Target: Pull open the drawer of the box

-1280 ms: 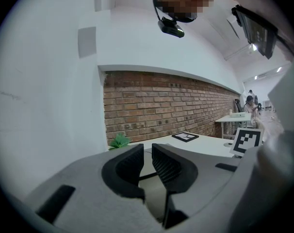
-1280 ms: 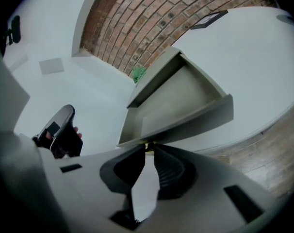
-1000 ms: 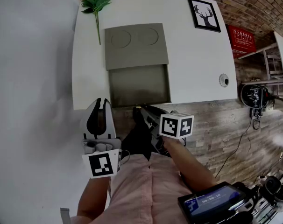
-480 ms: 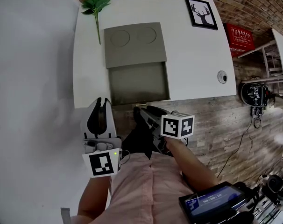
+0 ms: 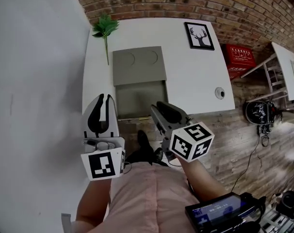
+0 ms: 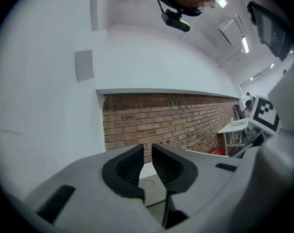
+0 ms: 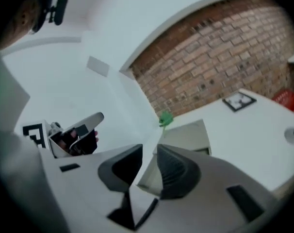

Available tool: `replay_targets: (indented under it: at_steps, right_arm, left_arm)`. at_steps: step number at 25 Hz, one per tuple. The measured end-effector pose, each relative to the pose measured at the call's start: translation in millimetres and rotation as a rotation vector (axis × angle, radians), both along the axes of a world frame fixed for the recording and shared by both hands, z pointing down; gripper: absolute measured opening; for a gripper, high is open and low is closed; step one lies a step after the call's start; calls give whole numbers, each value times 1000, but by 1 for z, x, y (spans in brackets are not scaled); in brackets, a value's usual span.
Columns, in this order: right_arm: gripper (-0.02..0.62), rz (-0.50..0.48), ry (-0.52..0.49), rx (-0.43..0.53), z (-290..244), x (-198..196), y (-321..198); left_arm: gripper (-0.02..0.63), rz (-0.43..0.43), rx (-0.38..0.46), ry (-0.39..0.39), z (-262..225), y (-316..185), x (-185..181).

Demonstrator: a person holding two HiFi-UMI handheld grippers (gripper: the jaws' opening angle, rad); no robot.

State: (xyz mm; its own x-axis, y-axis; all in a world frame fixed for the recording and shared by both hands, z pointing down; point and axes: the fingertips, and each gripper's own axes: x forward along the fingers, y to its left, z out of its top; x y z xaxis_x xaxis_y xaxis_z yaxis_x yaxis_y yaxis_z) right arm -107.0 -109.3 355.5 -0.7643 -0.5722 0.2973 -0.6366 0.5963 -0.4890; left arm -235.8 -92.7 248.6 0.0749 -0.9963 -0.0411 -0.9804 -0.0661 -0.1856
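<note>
A grey box (image 5: 138,64) sits on the white table (image 5: 195,76), and its drawer (image 5: 140,98) stands pulled out toward the table's near edge. My left gripper (image 5: 104,97) hovers left of the drawer with a narrow gap between its pads (image 6: 129,165) and nothing in it. My right gripper (image 5: 158,106) hangs just right of the drawer's front. Its jaws have just been closing, a gap still shows, and nothing is between them. In the right gripper view the box (image 7: 186,130) lies beyond the gripper (image 7: 149,152).
A green plant sprig (image 5: 105,27) lies at the table's far left. A framed deer picture (image 5: 199,35) lies at the far right, a small round white object (image 5: 219,92) near the right edge. A brick wall stands behind and a red crate (image 5: 239,56) sits to the right.
Both grippers have risen from below the table's edge. The right one has rolled and come away from the drawer's front. The drawer stays pulled out.
</note>
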Motion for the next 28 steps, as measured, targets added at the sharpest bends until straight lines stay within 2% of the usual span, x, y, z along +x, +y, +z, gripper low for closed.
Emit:
replay_targets:
  at_steps: [4, 8, 14, 28]
  right_arm:
    - [46, 85, 80, 296, -67, 6, -19]
    - [8, 114, 134, 441, -95, 9, -17]
    - [6, 152, 156, 516, -108, 18, -10]
    - [3, 170, 172, 541, -109, 25, -7]
  left_arm:
    - [60, 4, 65, 16, -39, -7, 2]
    - [60, 28, 103, 29, -59, -8, 12]
    - [58, 47, 117, 48, -61, -3, 22]
    - [58, 65, 104, 44, -53, -3, 32]
